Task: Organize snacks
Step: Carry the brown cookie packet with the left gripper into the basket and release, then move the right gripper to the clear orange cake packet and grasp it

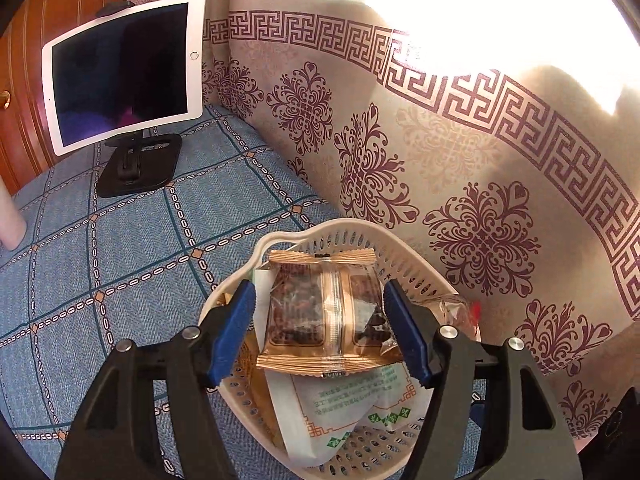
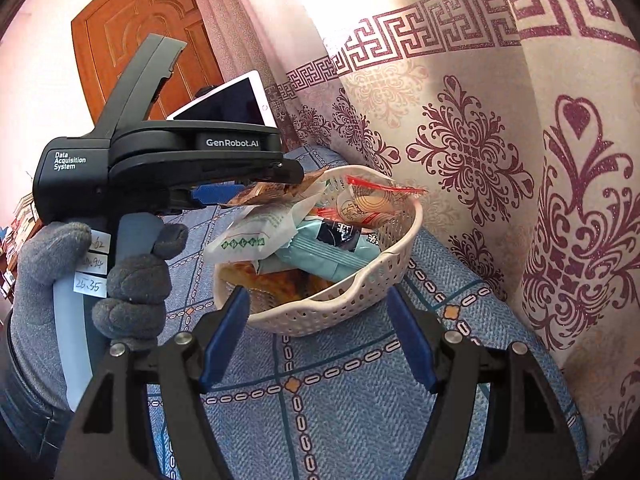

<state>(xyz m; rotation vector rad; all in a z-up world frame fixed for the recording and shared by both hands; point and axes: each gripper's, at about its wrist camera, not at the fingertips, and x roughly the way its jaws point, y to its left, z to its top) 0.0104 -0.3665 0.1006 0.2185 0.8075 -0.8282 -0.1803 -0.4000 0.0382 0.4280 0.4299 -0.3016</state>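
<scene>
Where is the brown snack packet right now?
In the left wrist view, the brown packet lies atop the white packet in the basket, between the left gripper fingers, beside the curtain.

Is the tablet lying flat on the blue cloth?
No. The tablet stands tilted on a black stand that rests on the blue cloth.

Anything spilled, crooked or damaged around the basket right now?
Nothing spilled or damaged. The white basket is piled high: the brown snack packet rests loosely atop the white-and-green packet, between the left gripper's open jaws.
</scene>
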